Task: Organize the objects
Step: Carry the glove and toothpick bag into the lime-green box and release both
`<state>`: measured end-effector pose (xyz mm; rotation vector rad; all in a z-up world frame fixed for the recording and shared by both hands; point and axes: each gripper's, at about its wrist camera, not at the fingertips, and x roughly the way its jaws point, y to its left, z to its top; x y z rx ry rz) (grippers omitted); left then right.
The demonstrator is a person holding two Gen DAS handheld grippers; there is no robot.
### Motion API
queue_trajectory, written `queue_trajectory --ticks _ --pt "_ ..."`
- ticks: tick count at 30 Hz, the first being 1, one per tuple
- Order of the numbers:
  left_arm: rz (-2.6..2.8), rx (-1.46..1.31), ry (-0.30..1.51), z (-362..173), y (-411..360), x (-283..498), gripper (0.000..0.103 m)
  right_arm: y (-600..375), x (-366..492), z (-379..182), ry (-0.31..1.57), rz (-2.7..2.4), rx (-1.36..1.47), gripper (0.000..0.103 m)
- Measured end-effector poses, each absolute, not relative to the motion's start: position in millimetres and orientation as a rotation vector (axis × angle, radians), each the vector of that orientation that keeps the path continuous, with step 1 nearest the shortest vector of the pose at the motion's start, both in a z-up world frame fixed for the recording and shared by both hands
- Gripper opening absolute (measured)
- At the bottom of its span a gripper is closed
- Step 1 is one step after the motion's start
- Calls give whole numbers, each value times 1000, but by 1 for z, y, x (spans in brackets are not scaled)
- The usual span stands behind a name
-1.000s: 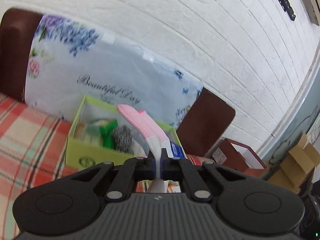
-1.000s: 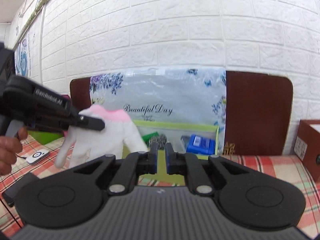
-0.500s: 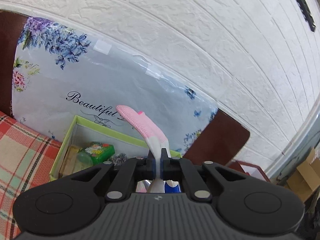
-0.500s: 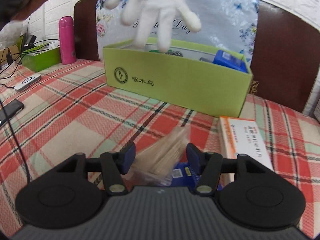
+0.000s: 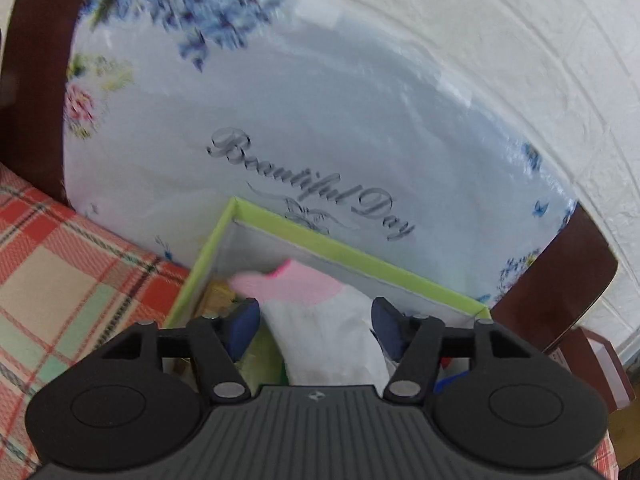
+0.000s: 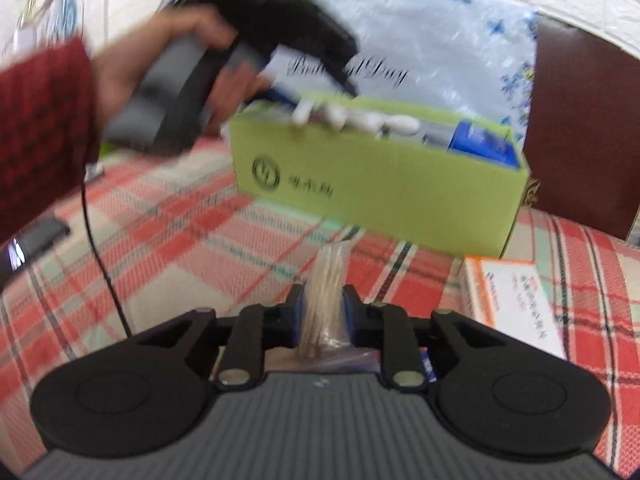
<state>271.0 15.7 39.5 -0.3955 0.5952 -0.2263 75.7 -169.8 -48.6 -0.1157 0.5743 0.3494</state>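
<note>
The left tongs hang over the green box at the back of the desk. Their jaws are opening, and the white and pink glove sits loose between them, not squeezed. The glove is dropping into the box, and its white fingers poke up over the front wall in the right view. To do this well, the left hand should open wide and lift straight up, so the pads do not snag the soft cloth and pull it back out.

The right tongs are low over the checked cloth. Their jaws are closing on a thin clear bag of little wooden sticks, and the pads touch both sides of it. The bag is slippery and floppy, so it may help to squeeze it near the middle, then lift slowly. An orange and white carton lies just beside it, near the box. Keep clear of that while lifting.
</note>
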Motion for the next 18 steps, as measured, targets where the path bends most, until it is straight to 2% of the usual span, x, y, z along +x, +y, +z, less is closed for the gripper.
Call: queue_trajectory --ticks 2,7,16,18 --pt "-229 -406 565 47 23 263 73 -174 77 -37 539 349 -98 20" --pt "-193 -423 497 63 37 245 78 -184 85 -5 436 358 -42 20" --pt "-170 -440 528 60 51 206 79 -178 152 47 250 314 69 20" --pt "-176 -442 547 54 53 201 80 -173 176 48 235 308 82 23"
